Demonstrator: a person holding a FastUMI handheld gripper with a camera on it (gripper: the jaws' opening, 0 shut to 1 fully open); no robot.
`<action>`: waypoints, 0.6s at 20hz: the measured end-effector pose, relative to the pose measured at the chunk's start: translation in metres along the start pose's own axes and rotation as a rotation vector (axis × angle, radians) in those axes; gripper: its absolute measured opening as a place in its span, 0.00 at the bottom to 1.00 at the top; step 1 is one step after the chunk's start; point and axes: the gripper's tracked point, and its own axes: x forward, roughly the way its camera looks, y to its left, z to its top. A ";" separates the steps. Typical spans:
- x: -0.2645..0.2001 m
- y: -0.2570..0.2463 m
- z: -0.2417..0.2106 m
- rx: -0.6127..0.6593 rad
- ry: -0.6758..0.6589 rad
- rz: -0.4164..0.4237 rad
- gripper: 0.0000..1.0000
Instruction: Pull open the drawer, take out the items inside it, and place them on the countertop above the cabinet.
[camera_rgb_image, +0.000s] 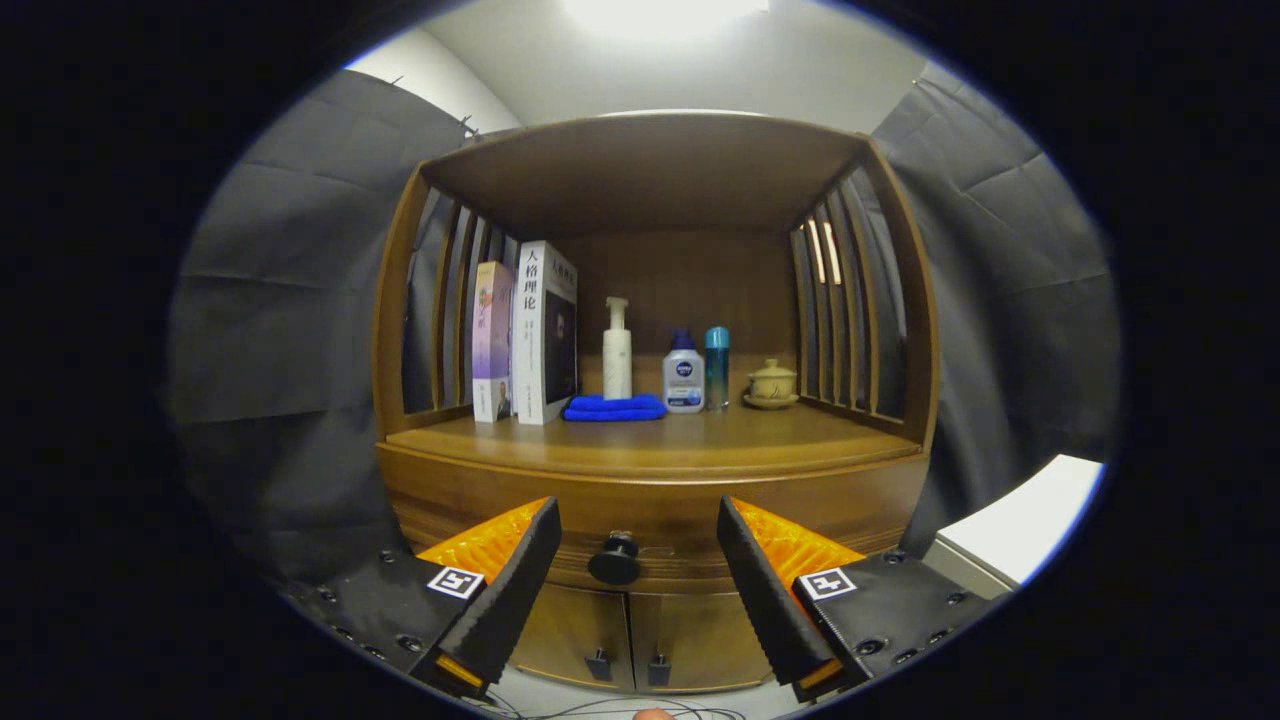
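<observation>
A wooden cabinet stands ahead with a closed drawer (660, 515) under its countertop (650, 440). The drawer's round dark knob (614, 560) sits between my fingers, a little beyond them and apart from both. My gripper (635, 520) is open, with nothing held. What lies inside the drawer is hidden.
On the countertop stand two books (530, 335), a white pump bottle (617, 350), a folded blue cloth (614, 407), a white and blue bottle (684, 375), a teal bottle (717, 365) and a small lidded cup (771, 384). Two lower doors (630, 640) sit below the drawer. A white surface (1020, 520) lies at the right.
</observation>
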 end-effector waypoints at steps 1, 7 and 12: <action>0.006 0.002 -0.008 -0.003 0.012 0.005 0.99; 0.033 0.009 -0.044 0.025 0.073 0.006 0.98; 0.053 0.008 -0.061 0.008 0.116 -0.006 0.89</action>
